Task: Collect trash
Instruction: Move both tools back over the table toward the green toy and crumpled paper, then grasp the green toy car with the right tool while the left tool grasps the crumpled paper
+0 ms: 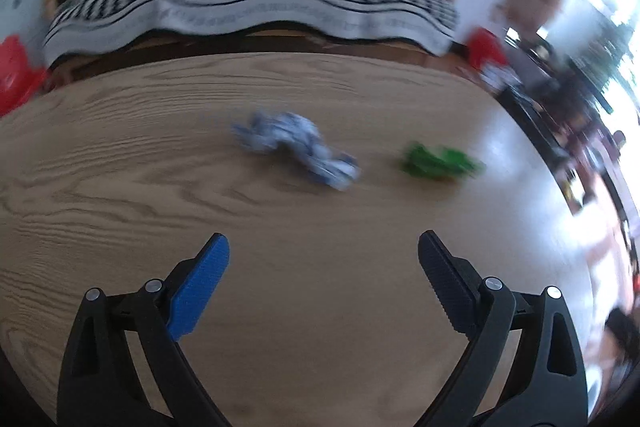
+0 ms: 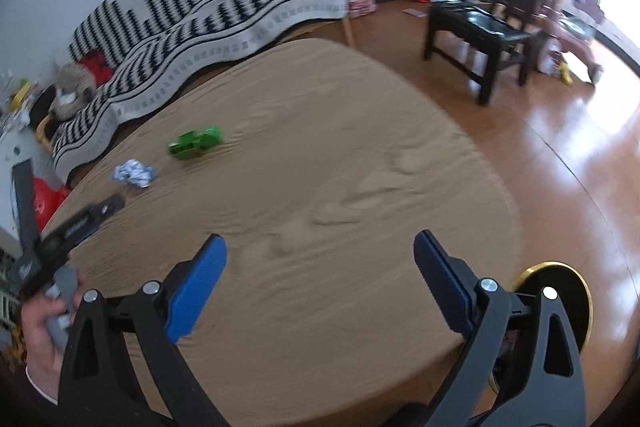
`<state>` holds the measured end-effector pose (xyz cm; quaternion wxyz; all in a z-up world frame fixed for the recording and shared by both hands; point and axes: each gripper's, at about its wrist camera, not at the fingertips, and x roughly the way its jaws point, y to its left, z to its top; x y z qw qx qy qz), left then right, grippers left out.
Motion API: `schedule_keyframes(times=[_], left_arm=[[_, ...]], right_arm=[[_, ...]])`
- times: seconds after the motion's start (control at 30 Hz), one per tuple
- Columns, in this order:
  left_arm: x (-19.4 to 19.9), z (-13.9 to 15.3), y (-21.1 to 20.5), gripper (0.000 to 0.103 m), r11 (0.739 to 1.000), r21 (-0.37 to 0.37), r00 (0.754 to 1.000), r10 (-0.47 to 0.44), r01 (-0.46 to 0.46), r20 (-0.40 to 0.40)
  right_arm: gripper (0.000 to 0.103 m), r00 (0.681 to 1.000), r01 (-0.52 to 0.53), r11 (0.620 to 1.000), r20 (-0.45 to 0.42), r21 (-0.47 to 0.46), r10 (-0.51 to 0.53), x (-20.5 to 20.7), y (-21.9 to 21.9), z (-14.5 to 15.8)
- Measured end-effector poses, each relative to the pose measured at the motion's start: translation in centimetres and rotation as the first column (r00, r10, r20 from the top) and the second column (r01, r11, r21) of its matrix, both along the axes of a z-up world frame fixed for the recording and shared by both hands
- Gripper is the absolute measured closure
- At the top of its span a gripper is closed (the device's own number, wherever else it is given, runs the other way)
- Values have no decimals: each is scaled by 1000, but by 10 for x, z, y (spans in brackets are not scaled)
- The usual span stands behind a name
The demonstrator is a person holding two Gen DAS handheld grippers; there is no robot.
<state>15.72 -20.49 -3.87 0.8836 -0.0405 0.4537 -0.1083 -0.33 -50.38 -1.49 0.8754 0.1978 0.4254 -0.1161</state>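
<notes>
Trash items lie on the wooden counter (image 1: 120,155): a crumpled blue-and-white wrapper (image 1: 296,147) and a crumpled green wrapper (image 1: 438,161), near each other but apart, both well ahead of the left tool (image 1: 323,245). The left wrist view is motion-blurred, so no print on either wrapper can be read. The left tool is spread wide, one blue pad (image 1: 200,287) and one dark pad either side of bare wood grain, nothing between them. The right tool (image 2: 320,243) is likewise spread wide, both blue pads (image 2: 196,291) apart over bare counter, nothing pinched. In the right wrist view the green wrapper (image 2: 196,143) lies toward the far left part of the counter (image 2: 360,167), and the blue-and-white wrapper (image 2: 134,174) lies near it, closer to the left edge. The left tool's dark body (image 2: 76,223) enters from the left edge of that view, held by a hand (image 2: 42,327) on a grey grip. A black container with a gold rim (image 2: 560,283) sits just off the counter's near right edge, partly hidden behind the right tool. Beyond the counter stands a sofa under a black-and-white patterned cover (image 2: 224,11), and a black bench (image 2: 476,27) stands on the wooden floor (image 2: 580,167) to the right.
</notes>
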Motion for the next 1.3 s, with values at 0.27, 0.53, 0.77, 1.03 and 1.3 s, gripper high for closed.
schedule_keyframes(times=[0.27, 0.53, 0.77, 1.03, 1.3], left_arm=[[60, -21, 0, 11, 994, -69, 996, 77, -81, -53], [90, -33, -17, 11, 996, -22, 996, 90, -90, -23], [88, -33, -13, 62, 995, 85, 998, 48, -52, 52], [54, -31, 31, 63, 994, 106, 1000, 22, -22, 1], [11, -28, 78, 63, 995, 97, 998, 29, -23, -54]], right_arm=[[11, 997, -65, 997, -35, 30, 66, 59, 37, -22], [11, 997, -70, 996, -35, 51, 72, 106, 44, -34], [11, 996, -71, 996, -44, 54, 73, 154, 55, -52], [7, 990, -123, 990, -74, -66, 118, 199, 91, -68], [7, 989, -125, 973, -104, -194, 106, 230, 108, -77]])
